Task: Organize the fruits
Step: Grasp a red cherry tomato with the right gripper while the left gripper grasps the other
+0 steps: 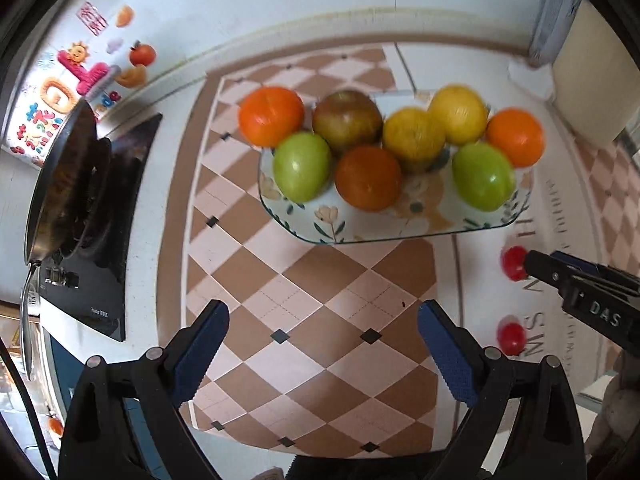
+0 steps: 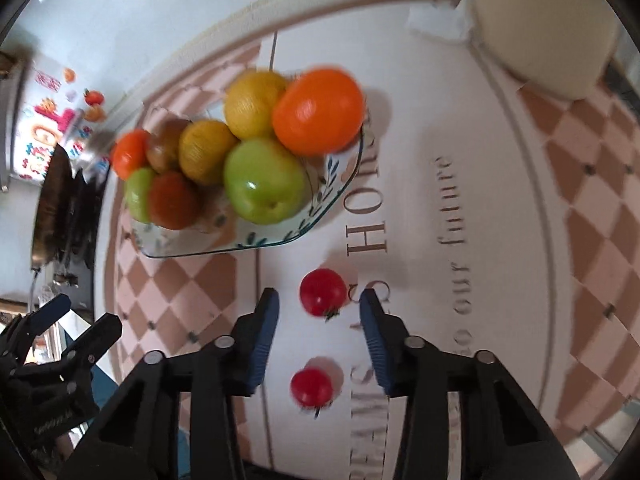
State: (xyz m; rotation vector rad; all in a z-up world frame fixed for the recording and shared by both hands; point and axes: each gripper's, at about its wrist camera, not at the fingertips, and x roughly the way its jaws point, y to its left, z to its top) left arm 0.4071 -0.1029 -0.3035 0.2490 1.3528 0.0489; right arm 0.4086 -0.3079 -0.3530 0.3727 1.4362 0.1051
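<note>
Right gripper (image 2: 319,300) spread wide, nothing held, my fingers straddling the far cherry tomato (image 2: 323,292); pads not touching it. A second cherry tomato (image 2: 311,387) sits nearer me on the mat (image 2: 500,240), well inside the finger span. Both look small, light, thin-skinned, round, likely to roll or squirt out. I'd close softly across the widest part, clear of the stem. Left gripper (image 1: 322,340) also wide open and empty over the checkered area. Farther out: glass dish (image 2: 340,184) piled with apples and oranges, little spare room.

left tool (image 1: 323,344) open, right tool (image 2: 319,330) open
</note>
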